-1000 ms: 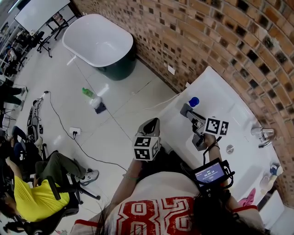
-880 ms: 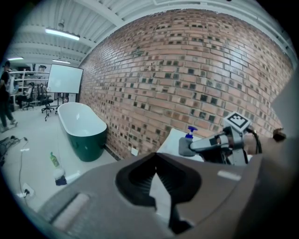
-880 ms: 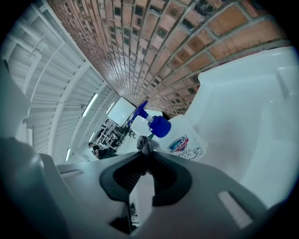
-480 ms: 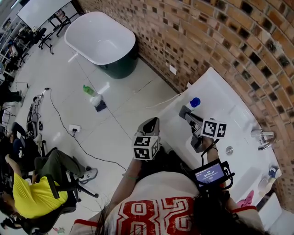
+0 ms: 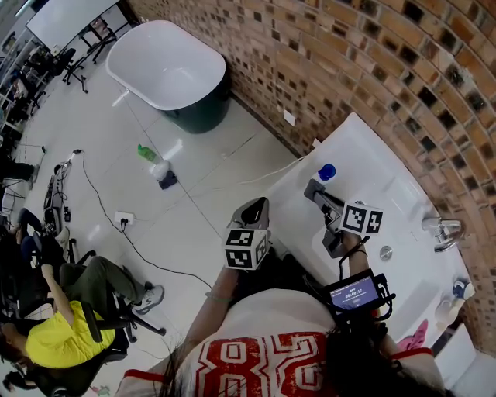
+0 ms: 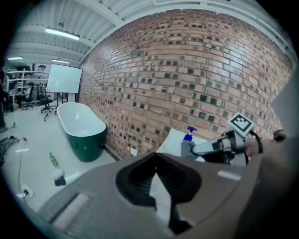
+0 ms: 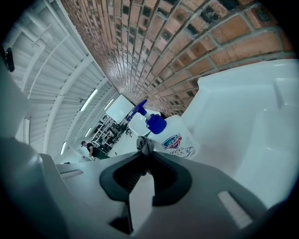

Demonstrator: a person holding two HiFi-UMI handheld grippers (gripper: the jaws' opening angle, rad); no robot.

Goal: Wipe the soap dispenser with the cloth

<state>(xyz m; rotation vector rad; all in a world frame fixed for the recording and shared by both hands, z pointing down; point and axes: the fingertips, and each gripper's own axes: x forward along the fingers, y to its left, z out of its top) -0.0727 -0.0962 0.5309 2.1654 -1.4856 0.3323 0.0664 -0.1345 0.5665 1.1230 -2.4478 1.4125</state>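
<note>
Right gripper (image 7: 145, 153) up first, and its two jaws are pinched tight on one small grey cloth (image 7: 145, 144), a wad poking out past the tips. Just beyond that wad sits the one soap dispenser (image 7: 176, 140), a white bottle with a blue pump head and a blue-and-red label. The cloth sits right at the bottle's shoulder (actual contact I can't confirm from here). From the head view, the dispenser stands at the left end of the single white washbasin (image 5: 364, 167), close to the wall side, with the gripper reaching in from the front.

Over to the left gripper (image 6: 157, 158): jaws closed together, nothing between them, held out over the floor just beside the basin's end, well apart from the bottle.

Further along the basin there is one round drain (image 5: 385, 252) and one chrome tap (image 5: 440, 230). The brick wall (image 5: 372, 70) runs behind all of it.

Out on the pale floor stands one green bottle (image 5: 147, 154), and beyond it one freestanding bathtub (image 5: 167, 74), white inside, dark green outside, close to the wall. Far back there's one whiteboard (image 5: 70, 19).
</note>
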